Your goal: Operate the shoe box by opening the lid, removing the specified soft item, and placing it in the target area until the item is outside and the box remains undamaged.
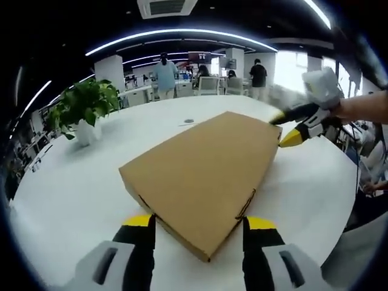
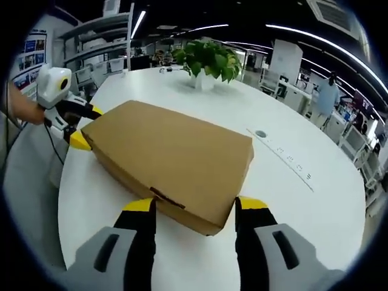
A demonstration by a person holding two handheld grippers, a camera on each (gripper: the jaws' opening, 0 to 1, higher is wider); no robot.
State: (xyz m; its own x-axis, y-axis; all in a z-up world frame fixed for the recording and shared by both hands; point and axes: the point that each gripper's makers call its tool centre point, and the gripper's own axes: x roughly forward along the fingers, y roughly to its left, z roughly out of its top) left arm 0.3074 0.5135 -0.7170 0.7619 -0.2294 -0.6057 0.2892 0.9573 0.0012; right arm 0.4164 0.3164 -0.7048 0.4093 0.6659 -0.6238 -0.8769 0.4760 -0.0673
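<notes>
Closed cardboard box (image 1: 203, 176) lying flat on white table (image 1: 73, 194), lid still down, no flap lifted. Soft item presumably inside; not visible, so location unconfirmed.

Left gripper (image 1: 200, 233) positioned at one corner of the box, jaws spread wide with that corner reaching between the yellow tips. Contact with the cardboard not discernible; no clamping evident. Also visible in the right gripper view (image 2: 82, 124) at the far corner of the box, jaws apart, one above and one below the lid edge.

Right gripper (image 2: 194, 215) set at the diagonally opposite corner, jaws likewise apart and straddling the corner. Seen in the left gripper view (image 1: 290, 126) at the far corner of the box, yellow tips separated around the edge.

Placement judged deliberate: opposing corners give balanced purchase for lifting the lid evenly, limiting twist and tearing of the cardboard. Wide jaws suggest approach stage only, grip not yet taken.

Potted plant (image 1: 85, 109) standing beyond the box, well apart, clear of the working zone. Small round port (image 2: 261, 134) set in the table beside the box, away from both grippers. Target area not identifiable.

Stage judged: opening not begun. Next move likely needs gentle closure on the lid rim only, not the base, to avoid crushing.
</notes>
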